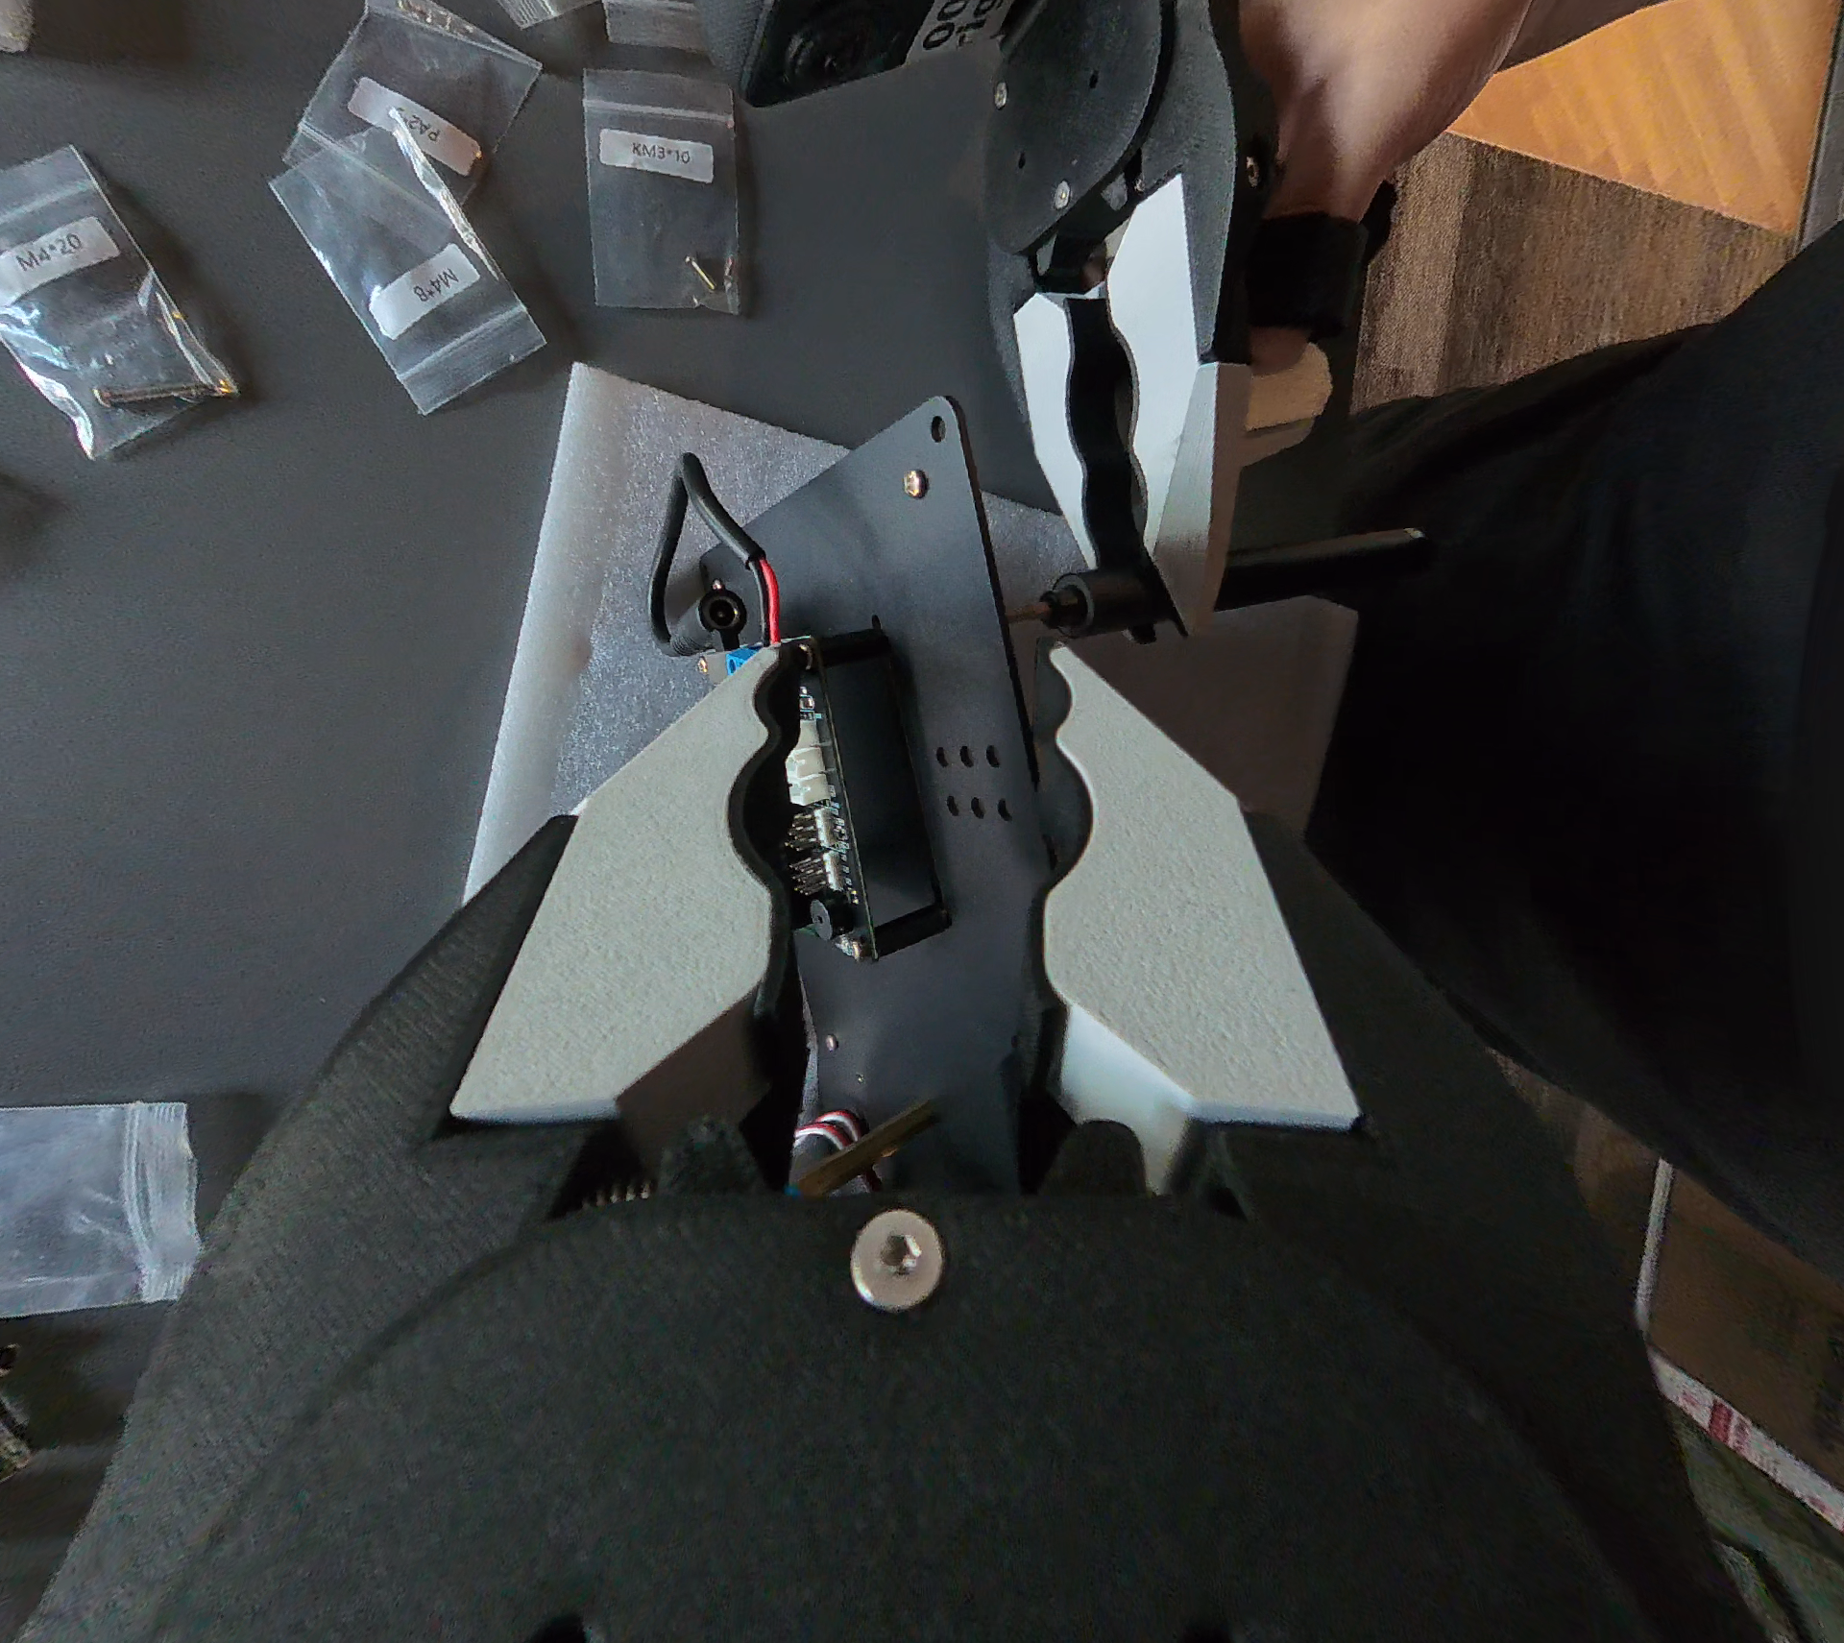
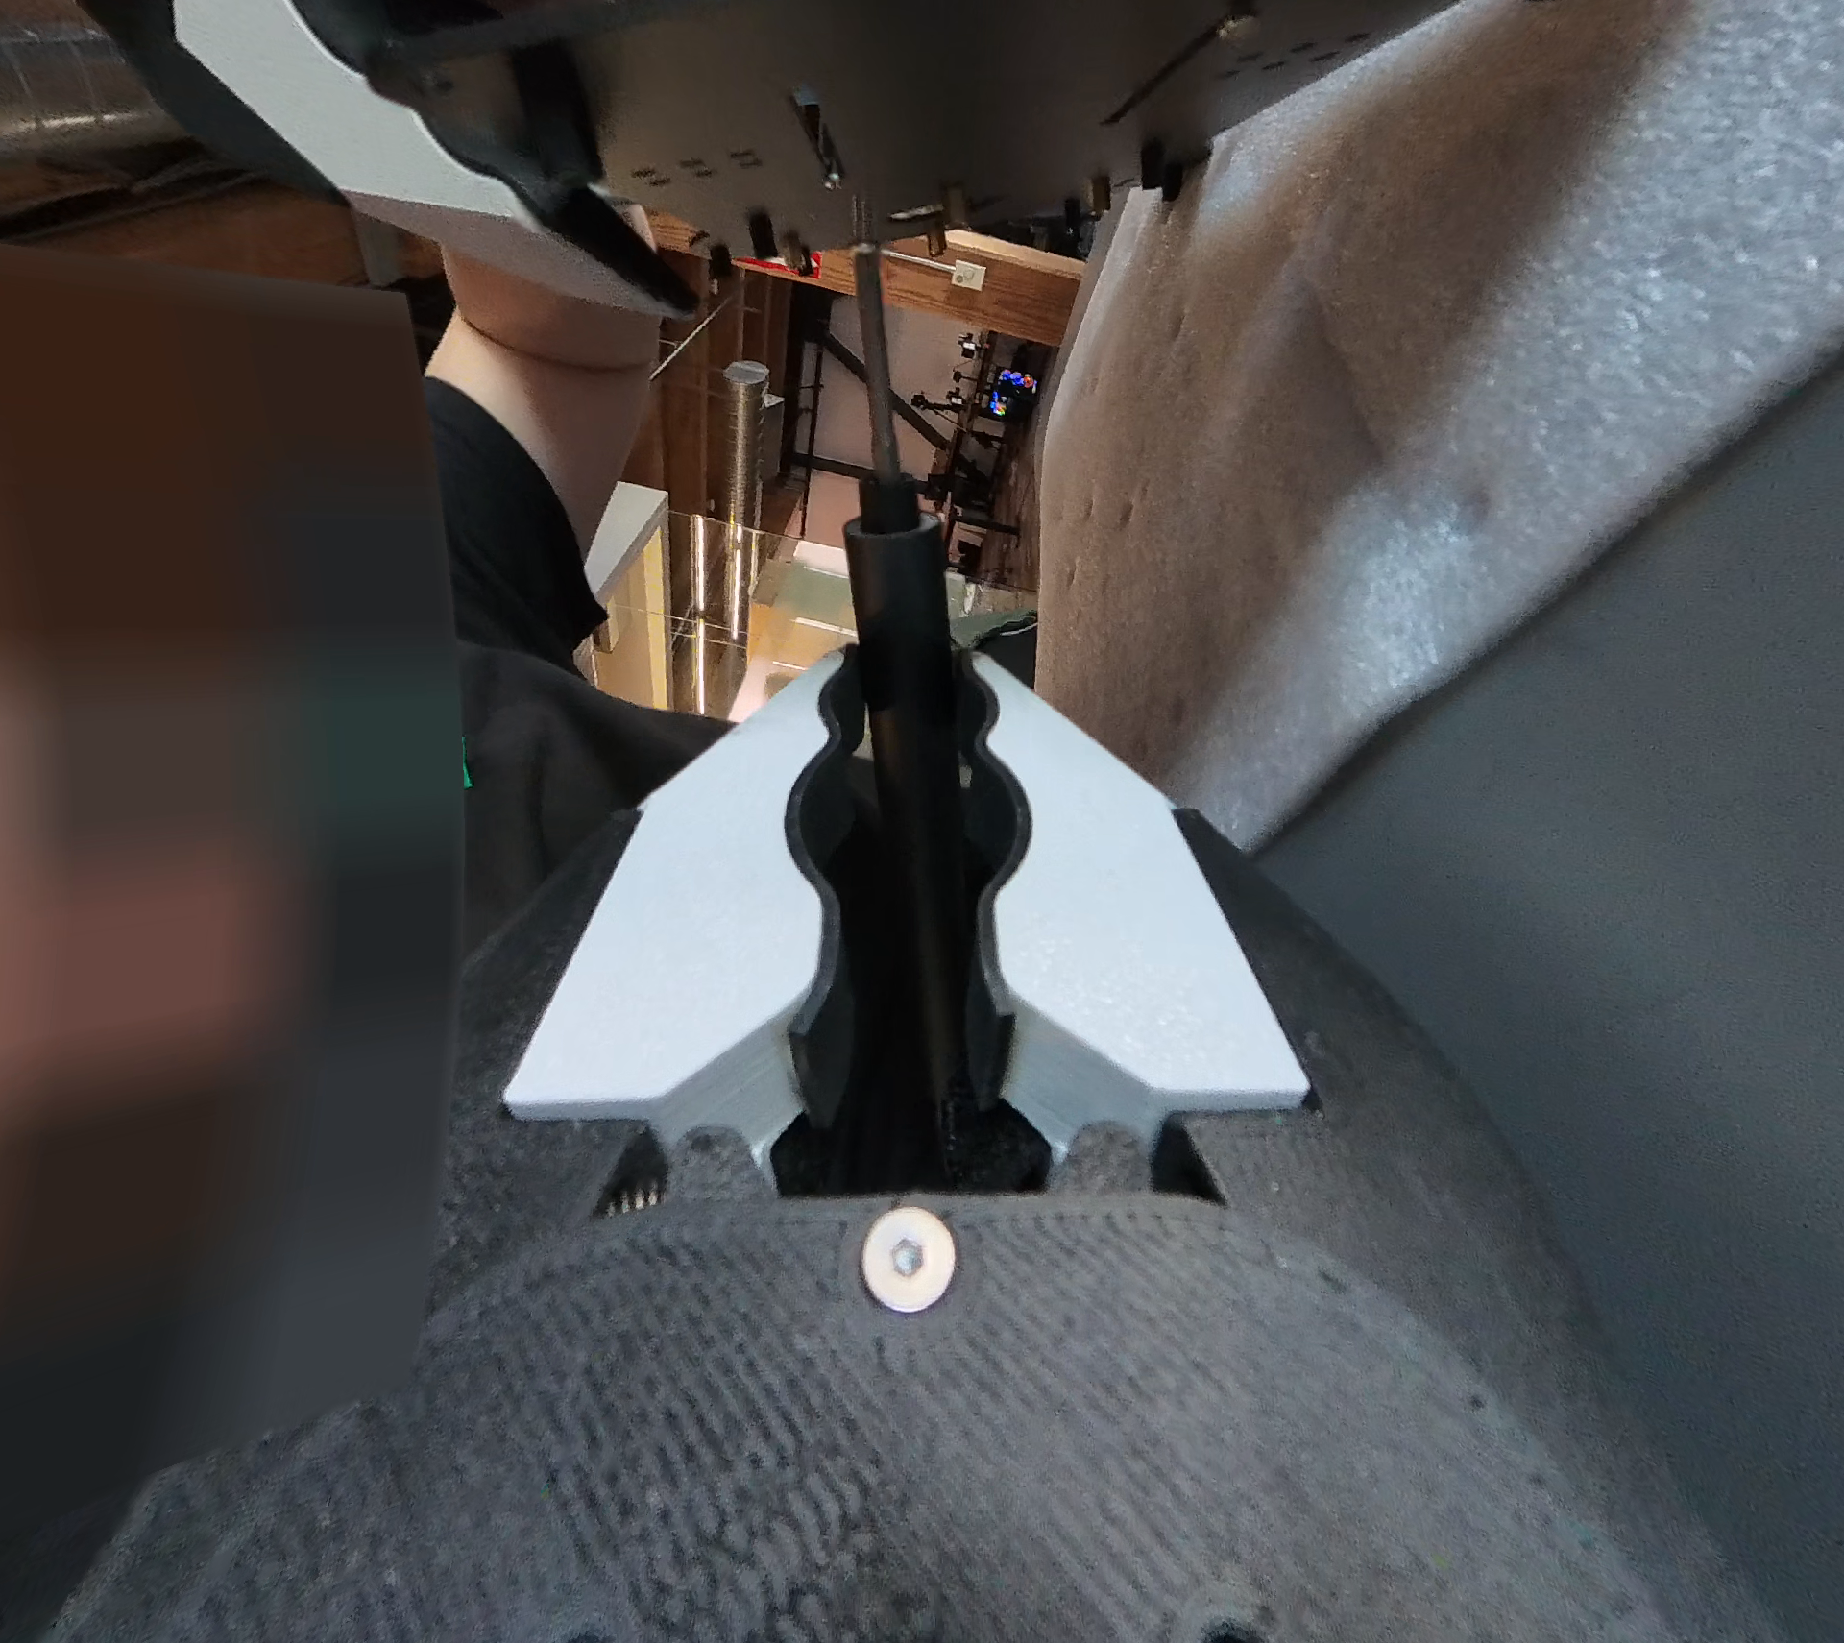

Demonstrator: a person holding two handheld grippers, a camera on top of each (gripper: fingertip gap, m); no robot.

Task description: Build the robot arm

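Note:
My left gripper (image 1: pixel 908 697) is shut on a dark metal plate (image 1: pixel 898 558) that carries a black circuit board (image 1: pixel 838 807) and a black cable with a barrel plug (image 1: pixel 689 597). It holds the plate on edge over a white foam sheet (image 1: pixel 619 577). My right gripper (image 1: pixel 1128 597) comes in from the upper right, shut on a black screwdriver (image 1: pixel 1088 602). In the right wrist view the gripper (image 2: pixel 903 667) holds the screwdriver (image 2: pixel 893 627) pointing forward, its thin tip touching the plate (image 2: pixel 948 99) near its edge. A finger of the left gripper (image 2: pixel 349 99) clamps the plate at the upper left.
Several small clear zip bags of screws (image 1: pixel 664 188) lie on the dark grey table (image 1: pixel 249 697) at the upper left, and one more bag (image 1: pixel 90 1206) lies at the lower left. A person's hand (image 1: pixel 1397 19) holds the right gripper. Black clothing (image 1: pixel 1597 697) fills the right side.

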